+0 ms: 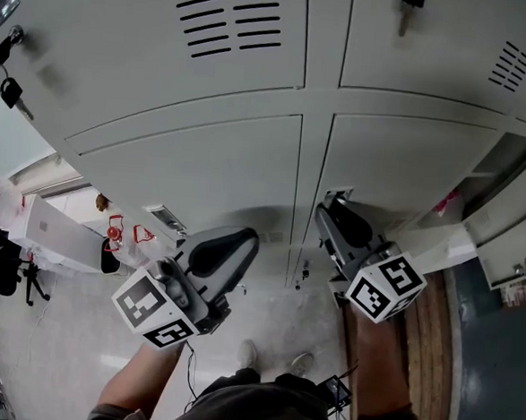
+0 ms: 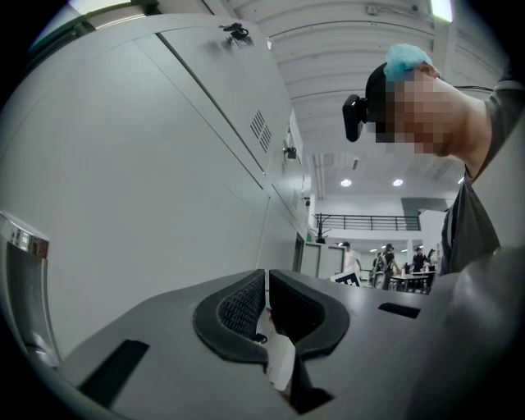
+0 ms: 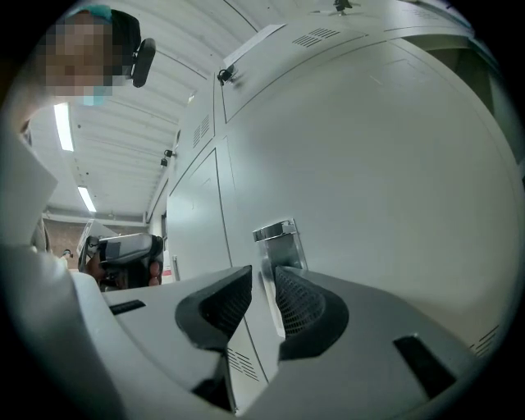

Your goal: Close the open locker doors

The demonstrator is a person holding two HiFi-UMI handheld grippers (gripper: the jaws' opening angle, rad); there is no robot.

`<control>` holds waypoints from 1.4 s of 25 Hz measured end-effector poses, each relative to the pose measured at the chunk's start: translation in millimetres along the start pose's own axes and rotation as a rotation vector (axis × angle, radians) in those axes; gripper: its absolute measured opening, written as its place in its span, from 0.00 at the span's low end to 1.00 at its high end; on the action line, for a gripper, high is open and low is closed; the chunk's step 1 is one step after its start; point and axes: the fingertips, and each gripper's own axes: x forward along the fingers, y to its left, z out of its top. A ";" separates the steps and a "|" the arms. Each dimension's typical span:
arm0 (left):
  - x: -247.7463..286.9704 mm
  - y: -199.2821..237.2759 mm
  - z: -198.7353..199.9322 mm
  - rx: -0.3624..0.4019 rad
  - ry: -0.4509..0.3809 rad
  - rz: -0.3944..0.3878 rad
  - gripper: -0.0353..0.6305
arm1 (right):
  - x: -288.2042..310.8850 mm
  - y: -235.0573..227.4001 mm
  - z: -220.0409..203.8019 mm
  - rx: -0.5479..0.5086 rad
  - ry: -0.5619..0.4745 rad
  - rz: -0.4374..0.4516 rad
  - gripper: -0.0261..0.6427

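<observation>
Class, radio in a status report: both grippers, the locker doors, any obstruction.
Left gripper shut. Right gripper jaws apart, chrome handle between them. One locker door far right stands open. Nothing seen blocking it.

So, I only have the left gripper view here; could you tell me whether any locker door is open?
Observer: Yes. The head view shows one locker gaping dark at the far right, beyond the right gripper.
Operator: Thanks. Where is that gripper pointing?
Observer: Its tip is at the chrome handle of the door in front of it.
Operator: Is it clamped on the handle?
Observer: Not as far as I can see. Its own view shows the jaws a little apart, with the handle in the gap and a sliver of door showing beside it.
</observation>
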 end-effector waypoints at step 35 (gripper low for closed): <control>52.8 -118.4 -23.2 0.025 0.017 -0.081 0.07 | -158.6 5.3 47.3 0.001 -0.088 -0.063 0.13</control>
